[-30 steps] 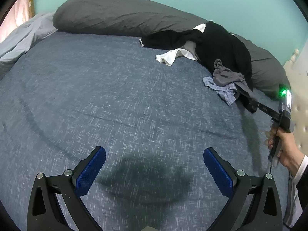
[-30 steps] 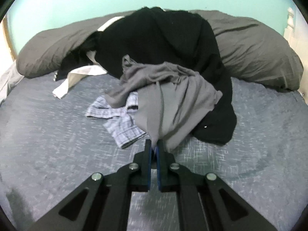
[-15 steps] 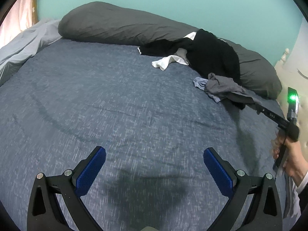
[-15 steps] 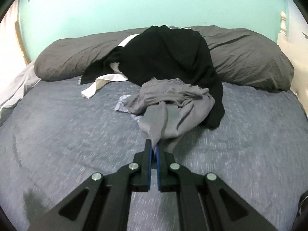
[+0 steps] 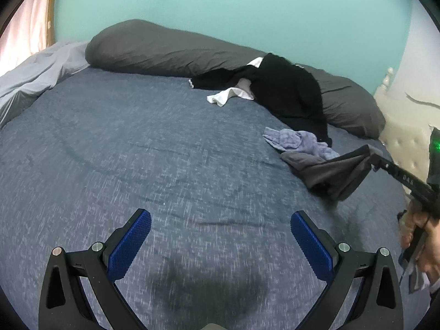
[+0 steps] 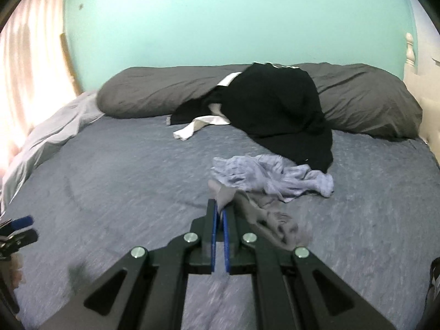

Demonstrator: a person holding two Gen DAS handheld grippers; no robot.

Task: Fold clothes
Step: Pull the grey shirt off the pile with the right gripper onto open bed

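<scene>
One crumpled grey garment (image 6: 264, 211) pinched in right claw (image 6: 220, 214).

grey garment (image 6: 264, 214) dragged off the black pile (image 6: 277, 110) by right claw (image 6: 219, 211), checked cloth (image 6: 272, 176) uncovered

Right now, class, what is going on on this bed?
A person is sorting laundry to fold. The right hand-held gripper is shut on a crumpled grey cloth garment, lifting it from beside the pale blue checked garment. The left hand-held gripper hangs open and empty over the blue-grey bedspread. A black garment lies against the grey pillows.
</scene>
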